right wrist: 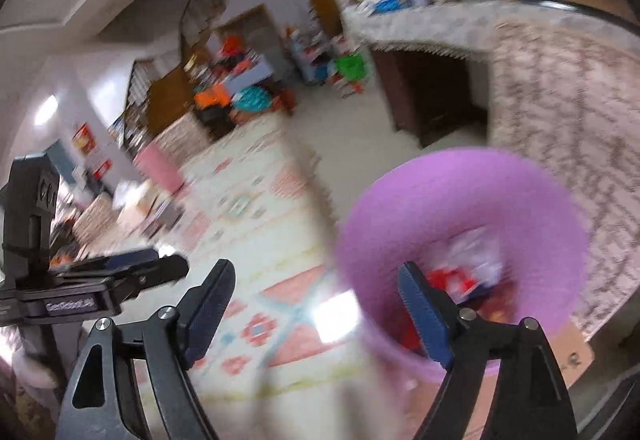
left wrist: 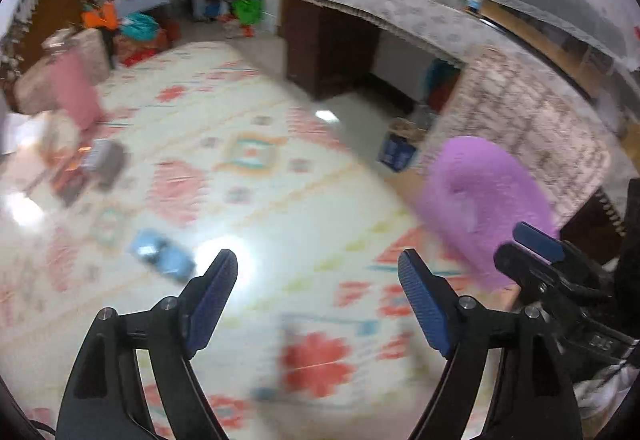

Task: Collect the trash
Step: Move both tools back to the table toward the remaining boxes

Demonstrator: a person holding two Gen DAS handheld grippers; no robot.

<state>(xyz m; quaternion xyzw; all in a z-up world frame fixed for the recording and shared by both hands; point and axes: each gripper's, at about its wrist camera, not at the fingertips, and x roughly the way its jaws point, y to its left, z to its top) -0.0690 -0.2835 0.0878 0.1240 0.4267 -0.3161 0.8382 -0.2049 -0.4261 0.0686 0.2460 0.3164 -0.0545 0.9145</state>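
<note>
Purple bin (right wrist: 460, 207) sits off the mat's (left wrist: 280, 199) right edge w/ red wrappers inside. Both claws, left gripper (left wrist: 318, 272) & right gripper (right wrist: 316, 280), gape, empty. Blue wrapper (left wrist: 162, 258) on mat: approach low, straddle it.

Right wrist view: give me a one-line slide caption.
Open right gripper above the purple bin, which holds red and white trash, beside the patterned mat.

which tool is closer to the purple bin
The right tool: its view looks into the purple bin. The left tool faces the mat instead.
</note>
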